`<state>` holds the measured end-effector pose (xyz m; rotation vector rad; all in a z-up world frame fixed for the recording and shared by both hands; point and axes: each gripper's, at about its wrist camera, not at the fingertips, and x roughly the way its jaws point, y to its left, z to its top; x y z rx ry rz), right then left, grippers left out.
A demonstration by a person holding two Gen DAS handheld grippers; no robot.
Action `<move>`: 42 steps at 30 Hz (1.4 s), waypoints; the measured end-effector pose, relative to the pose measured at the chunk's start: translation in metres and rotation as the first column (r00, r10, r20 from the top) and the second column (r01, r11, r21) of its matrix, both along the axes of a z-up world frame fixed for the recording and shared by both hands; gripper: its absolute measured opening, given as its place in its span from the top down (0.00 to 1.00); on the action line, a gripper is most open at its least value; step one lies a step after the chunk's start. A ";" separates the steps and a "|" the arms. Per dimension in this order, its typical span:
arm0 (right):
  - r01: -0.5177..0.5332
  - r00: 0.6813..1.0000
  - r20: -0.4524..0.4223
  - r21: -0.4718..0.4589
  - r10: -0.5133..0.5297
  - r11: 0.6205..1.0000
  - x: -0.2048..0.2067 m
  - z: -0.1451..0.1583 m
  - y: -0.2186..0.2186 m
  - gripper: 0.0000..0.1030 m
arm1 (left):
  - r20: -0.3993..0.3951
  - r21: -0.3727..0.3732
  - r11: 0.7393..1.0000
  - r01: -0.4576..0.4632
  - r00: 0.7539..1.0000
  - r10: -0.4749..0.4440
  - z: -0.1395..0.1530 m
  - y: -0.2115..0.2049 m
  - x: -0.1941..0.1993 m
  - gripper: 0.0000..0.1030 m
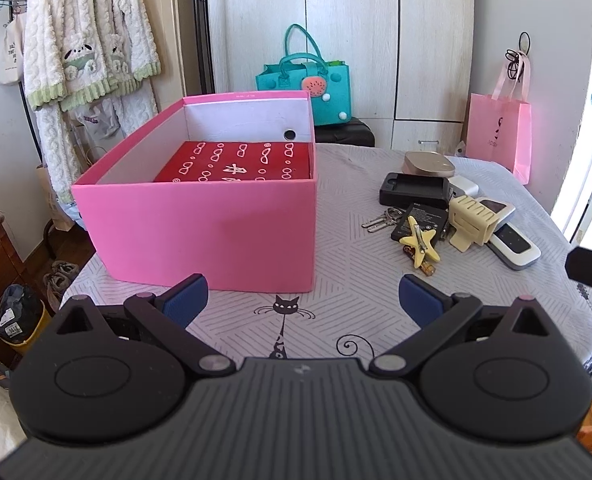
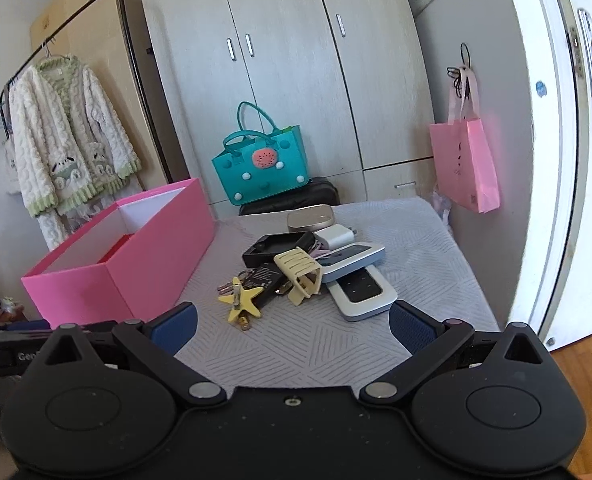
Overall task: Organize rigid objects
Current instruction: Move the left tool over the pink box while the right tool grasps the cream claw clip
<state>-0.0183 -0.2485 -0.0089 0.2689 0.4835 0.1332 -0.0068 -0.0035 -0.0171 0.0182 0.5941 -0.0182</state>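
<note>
Both claws, left claw (image 1: 303, 300) and right claw (image 2: 292, 330), spread empty over quilted cloth (image 2: 304, 344) near glossy pink cardboard box (image 1: 199, 224).

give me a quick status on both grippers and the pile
Left gripper open, empty. Right gripper open, empty. Pile untouched beside open pink cardboard box; yellow star-shaped clip nearest. Nothing blocking.

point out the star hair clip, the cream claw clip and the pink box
star hair clip (image 2: 243, 300), right wrist view, centre of the star
cream claw clip (image 2: 299, 269), right wrist view, its ribbed top
pink box (image 1: 199, 236), left wrist view, near wall
</note>
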 end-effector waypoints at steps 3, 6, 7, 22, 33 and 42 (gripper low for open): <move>0.020 1.000 -0.008 -0.001 -0.020 1.000 0.008 -0.004 -0.003 0.00 | -0.023 -0.014 1.000 0.006 1.000 -0.006 0.000 0.001 0.003 0.00; 0.014 1.000 0.020 -0.129 -0.011 0.992 0.016 -0.010 0.004 0.00 | -0.045 -0.036 0.998 0.056 0.997 -0.058 0.008 0.003 0.009 0.00; 0.003 1.000 0.018 -0.169 0.000 0.986 0.020 -0.011 0.006 0.00 | -0.042 -0.029 0.996 0.079 0.996 -0.080 0.012 0.003 0.010 0.00; -0.108 0.994 -0.001 -0.222 0.110 0.969 0.071 -0.022 -0.015 0.02 | -0.178 0.025 0.964 0.265 0.950 -0.257 0.069 0.049 0.071 0.00; -0.239 0.970 -0.114 -0.271 0.216 0.932 0.111 -0.028 -0.011 0.08 | -0.220 0.077 0.967 0.242 0.950 -0.220 0.087 0.100 0.122 0.00; -0.321 0.943 -0.198 -0.322 0.269 0.891 0.148 -0.033 0.020 0.42 | -0.256 0.179 0.968 0.175 0.958 -0.126 0.092 0.135 0.172 0.04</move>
